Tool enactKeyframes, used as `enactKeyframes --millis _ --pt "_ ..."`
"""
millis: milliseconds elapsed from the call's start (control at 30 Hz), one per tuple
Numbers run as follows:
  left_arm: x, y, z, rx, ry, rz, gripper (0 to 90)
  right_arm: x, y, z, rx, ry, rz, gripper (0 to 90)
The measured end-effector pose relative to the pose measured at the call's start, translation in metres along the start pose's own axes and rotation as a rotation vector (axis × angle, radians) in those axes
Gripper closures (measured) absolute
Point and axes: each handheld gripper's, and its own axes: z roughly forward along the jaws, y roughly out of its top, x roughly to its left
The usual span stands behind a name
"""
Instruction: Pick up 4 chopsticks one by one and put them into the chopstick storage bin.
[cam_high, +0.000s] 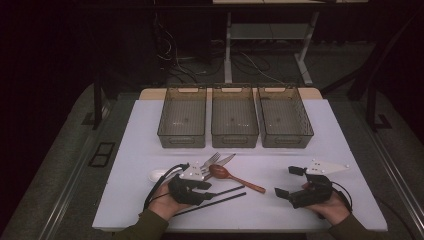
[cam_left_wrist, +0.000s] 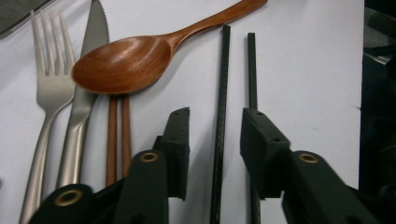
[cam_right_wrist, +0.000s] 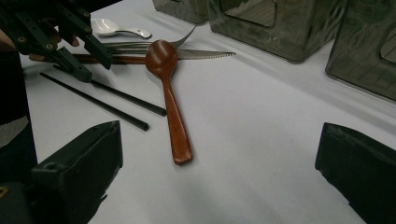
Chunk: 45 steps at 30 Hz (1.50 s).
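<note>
Three empty bins (cam_high: 234, 117) stand in a row at the far edge of the white table (cam_high: 310, 200), with the cutlery loose in front of them. Our right gripper (cam_high: 287, 181) rests spread and empty, well apart from the pile. Our left gripper (cam_left_wrist: 215, 137) is lowered over the two black chopsticks (cam_left_wrist: 220, 93), its jaws parted and straddling one stick without pinching it; the other lies just beside, partly under one jaw. We judge these sticks light, stiff, thin and likely slick, prone to rolling. Taking both together near mid-length, squarely across, should keep them from pivoting or slipping free.
</note>
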Motion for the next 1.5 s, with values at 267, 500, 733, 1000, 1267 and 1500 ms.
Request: enactKeyframes --millis 267,500,733,1000,1267,1500 --pt "0.005 -0.003 0.005 0.01 -0.022 -0.001 74.3 0.0 0.0 0.001 0.002 0.001 -0.003 0.6" --pt "0.005 -0.004 0.008 0.029 -0.043 0.002 79.1 0.0 0.0 0.001 0.001 0.001 -0.002 0.7" --pt "0.004 -0.005 0.01 0.042 -0.048 0.01 81.3 0.0 0.0 0.001 0.0 0.0 -0.002 0.6" --pt "0.002 -0.005 0.01 0.051 -0.03 0.057 85.0 0.0 0.0 0.0 0.001 0.0 -0.004 0.6" --pt "0.001 -0.004 0.01 0.052 -0.035 0.049 85.4 0.001 -0.003 -0.002 -0.01 -0.001 -0.011 0.6" --pt "0.001 -0.003 0.008 0.05 -0.038 0.047 85.4 0.0 -0.006 0.003 0.031 -0.02 -0.039 0.6"
